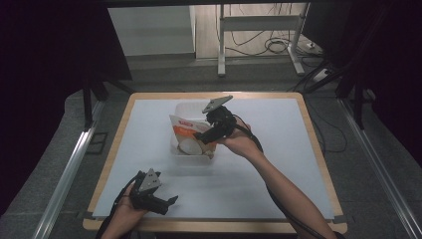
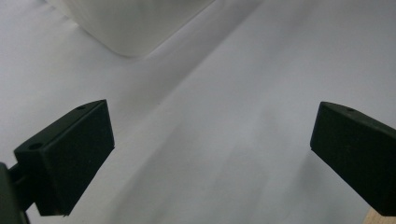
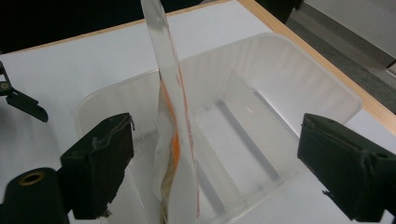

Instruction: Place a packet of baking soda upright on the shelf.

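between the right hand-held gripper's matt black jaws stands a glossy plastic packet, over a translucent smooth plastic tub. beneath lies the matt white tabletop, wood-edged.

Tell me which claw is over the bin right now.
The right claw, held over the clear plastic bin with its jaws open on either side of the snack pouch. The left claw sits open near the table's front edge.

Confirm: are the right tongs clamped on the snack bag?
No. In the right gripper view the right tongs stand wide open, and the snack bag stands edge-on between them, apart from both jaws, in the clear tub.
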Demonstrator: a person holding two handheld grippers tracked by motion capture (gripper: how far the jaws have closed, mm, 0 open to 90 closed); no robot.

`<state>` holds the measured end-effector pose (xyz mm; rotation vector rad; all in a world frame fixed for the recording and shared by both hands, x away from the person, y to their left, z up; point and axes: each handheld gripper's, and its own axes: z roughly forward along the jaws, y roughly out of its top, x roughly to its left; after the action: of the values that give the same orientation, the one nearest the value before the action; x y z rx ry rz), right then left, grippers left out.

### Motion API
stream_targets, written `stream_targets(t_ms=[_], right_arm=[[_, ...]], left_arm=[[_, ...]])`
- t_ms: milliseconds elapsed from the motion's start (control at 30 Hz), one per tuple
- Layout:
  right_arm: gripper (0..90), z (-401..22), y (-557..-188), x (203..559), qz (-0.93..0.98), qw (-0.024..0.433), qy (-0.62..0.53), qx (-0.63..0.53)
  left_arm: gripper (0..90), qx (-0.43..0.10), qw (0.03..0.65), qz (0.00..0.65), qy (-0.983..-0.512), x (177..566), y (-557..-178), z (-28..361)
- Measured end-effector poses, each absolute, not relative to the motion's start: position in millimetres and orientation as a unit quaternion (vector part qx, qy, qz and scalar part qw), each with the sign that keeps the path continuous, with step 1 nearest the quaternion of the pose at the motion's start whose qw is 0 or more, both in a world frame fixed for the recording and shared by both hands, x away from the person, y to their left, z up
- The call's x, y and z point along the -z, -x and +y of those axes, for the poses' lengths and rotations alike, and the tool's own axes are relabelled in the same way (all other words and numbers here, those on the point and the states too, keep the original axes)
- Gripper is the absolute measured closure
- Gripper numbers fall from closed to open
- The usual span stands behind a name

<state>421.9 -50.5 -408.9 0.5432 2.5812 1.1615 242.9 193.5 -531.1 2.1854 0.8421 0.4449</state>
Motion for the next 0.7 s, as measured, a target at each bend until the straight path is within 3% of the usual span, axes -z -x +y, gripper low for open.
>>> stream_targets(t_ms=[700], right_arm=[[6.8,-72.5,-408.7,398.2,0.883,0.143,-0.188,-0.406]], left_arm=[[0.0,-0.173,0.37,0.329,-0.852,531.2,-243.1,193.5]])
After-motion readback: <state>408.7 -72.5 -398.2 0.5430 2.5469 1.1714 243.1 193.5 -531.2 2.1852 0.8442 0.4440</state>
